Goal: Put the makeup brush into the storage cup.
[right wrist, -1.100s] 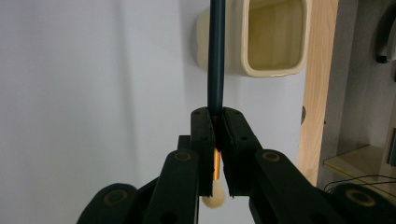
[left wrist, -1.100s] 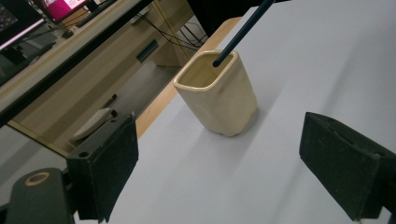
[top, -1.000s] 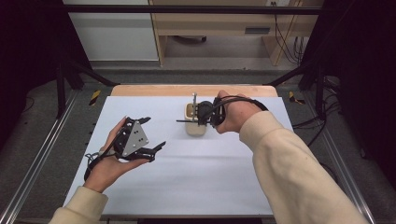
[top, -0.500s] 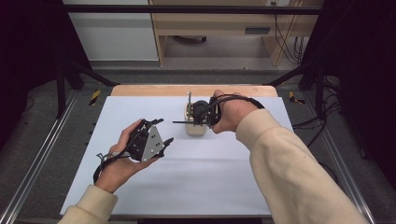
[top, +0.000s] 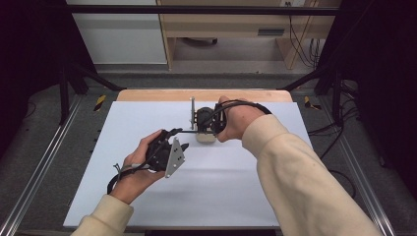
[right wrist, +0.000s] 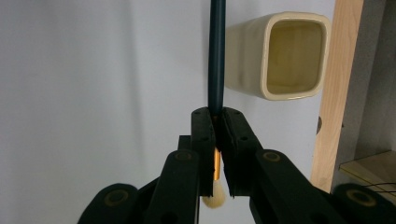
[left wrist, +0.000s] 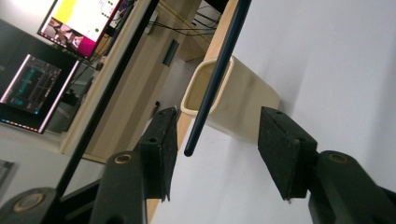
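My right gripper (right wrist: 215, 122) is shut on a brush, whose dark handle (right wrist: 216, 56) runs forward out of the jaws and whose pale bristles (right wrist: 214, 200) hang below them. In the high view this gripper (top: 202, 121) is above a cream cup (top: 205, 138) on the white table sheet (top: 236, 187), and the handle (top: 186, 131) points left. My left gripper (top: 179, 139) is open at the handle's free end. In the left gripper view the handle tip (left wrist: 190, 148) hangs between its open jaws (left wrist: 217, 154), with the cup (left wrist: 233, 100) behind.
The cup (right wrist: 280, 51) stands near the table's far wooden edge (top: 201, 95). A wooden desk (top: 231, 24) and cables lie beyond the table. A lit monitor (left wrist: 79, 21) shows off to one side in the left gripper view.
My left gripper has moved right and forward across the sheet, up to the brush handle's tip. The right gripper has kept the brush and stayed over the cup.
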`<state>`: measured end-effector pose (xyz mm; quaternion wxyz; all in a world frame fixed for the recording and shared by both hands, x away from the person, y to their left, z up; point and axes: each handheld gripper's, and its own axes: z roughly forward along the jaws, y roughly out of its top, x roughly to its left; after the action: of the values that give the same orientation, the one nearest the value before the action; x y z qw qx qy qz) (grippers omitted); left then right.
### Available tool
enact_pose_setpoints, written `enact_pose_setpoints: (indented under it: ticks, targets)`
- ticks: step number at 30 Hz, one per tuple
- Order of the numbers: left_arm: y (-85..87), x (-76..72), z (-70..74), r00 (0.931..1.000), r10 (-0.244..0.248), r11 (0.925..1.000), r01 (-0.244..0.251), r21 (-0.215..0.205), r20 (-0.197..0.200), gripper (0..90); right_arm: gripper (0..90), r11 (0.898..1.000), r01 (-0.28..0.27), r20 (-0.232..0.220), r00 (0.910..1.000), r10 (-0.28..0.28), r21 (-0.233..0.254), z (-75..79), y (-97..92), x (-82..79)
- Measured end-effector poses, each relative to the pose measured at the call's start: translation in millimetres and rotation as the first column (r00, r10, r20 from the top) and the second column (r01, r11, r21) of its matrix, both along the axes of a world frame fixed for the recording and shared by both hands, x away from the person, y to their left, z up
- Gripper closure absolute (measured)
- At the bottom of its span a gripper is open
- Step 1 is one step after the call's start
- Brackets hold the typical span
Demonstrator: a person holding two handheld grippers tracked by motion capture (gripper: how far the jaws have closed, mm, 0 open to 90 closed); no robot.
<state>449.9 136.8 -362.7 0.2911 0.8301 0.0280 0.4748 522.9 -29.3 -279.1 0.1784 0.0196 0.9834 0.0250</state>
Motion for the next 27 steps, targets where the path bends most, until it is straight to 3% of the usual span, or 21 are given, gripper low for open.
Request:
enact_pose_setpoints:
  ticks: [7, 11, 15, 27]
  targets:
    - [-11.1, -3.9, -7.4, 0.9985, -0.003, 0.9987, 0.000, 0.052, 0.055, 51.7, 84.0, 1.000, 0.017, -0.015, 0.9997, -0.017, -0.003, 0.2, 0.7, -0.3]
    - [-15.4, -4.7, -9.4, 0.9981, -0.002, 0.9994, 0.000, 0.035, 0.062, 53.0, 84.0, 1.000, 0.014, -0.015, 0.9998, -0.014, -0.002, 0.1, 1.0, 0.4]
    - [-21.1, -4.7, -11.4, 0.9967, -0.004, 0.9992, 0.001, 0.040, 0.081, 53.5, 84.0, 1.000, 0.010, -0.015, 0.9998, -0.010, -0.010, 0.1, 1.9, -0.2]
    - [-31.9, -5.5, -15.3, 0.9960, -0.016, 0.9988, 0.012, 0.048, 0.088, 55.0, 84.0, 1.000, 0.020, -0.028, 0.9994, -0.020, -0.014, -1.3, 4.2, -2.3]
